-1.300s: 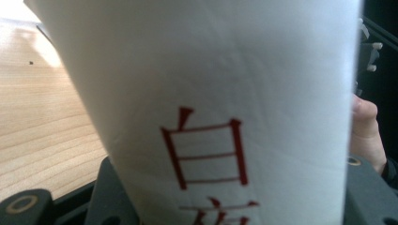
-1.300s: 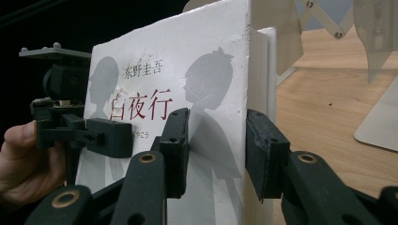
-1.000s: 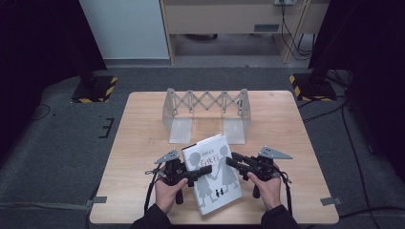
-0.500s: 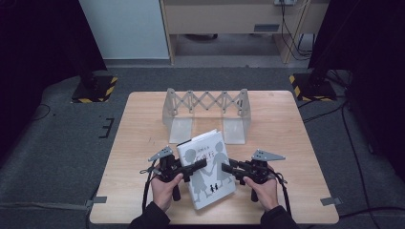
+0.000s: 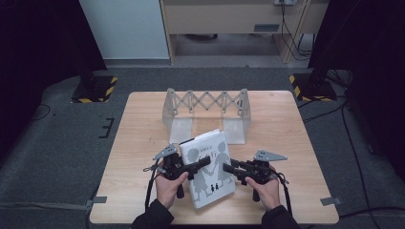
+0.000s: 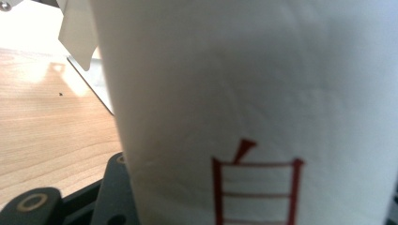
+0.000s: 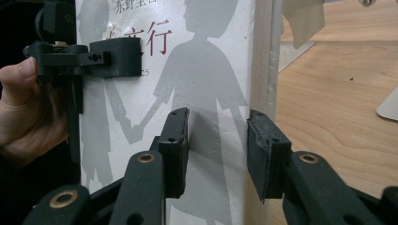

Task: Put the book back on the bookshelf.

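A white book (image 5: 210, 183) with grey silhouette figures on its cover is held between both grippers over the table's (image 5: 143, 124) near half. My left gripper (image 5: 206, 162) is shut on its spine side. In the left gripper view the white spine (image 6: 253, 93) with a red character sits right in front of the camera, and one of the fingers (image 6: 112, 187) touches it. These jaws have just eased open a little with the book still between them. My right gripper (image 7: 217, 150) is shut on the page edge of the book (image 7: 211, 70). The left gripper (image 7: 115, 57) presses on the cover farther off.
A grey folding book stand (image 5: 206, 102) with an accordion back stands at the table's far middle, just beyond the book. Its end plates (image 7: 300, 23) show in the right gripper view. Bare wood lies to both sides.
The book and both hands have shifted only slightly over the near table. Both grips on the book hold.
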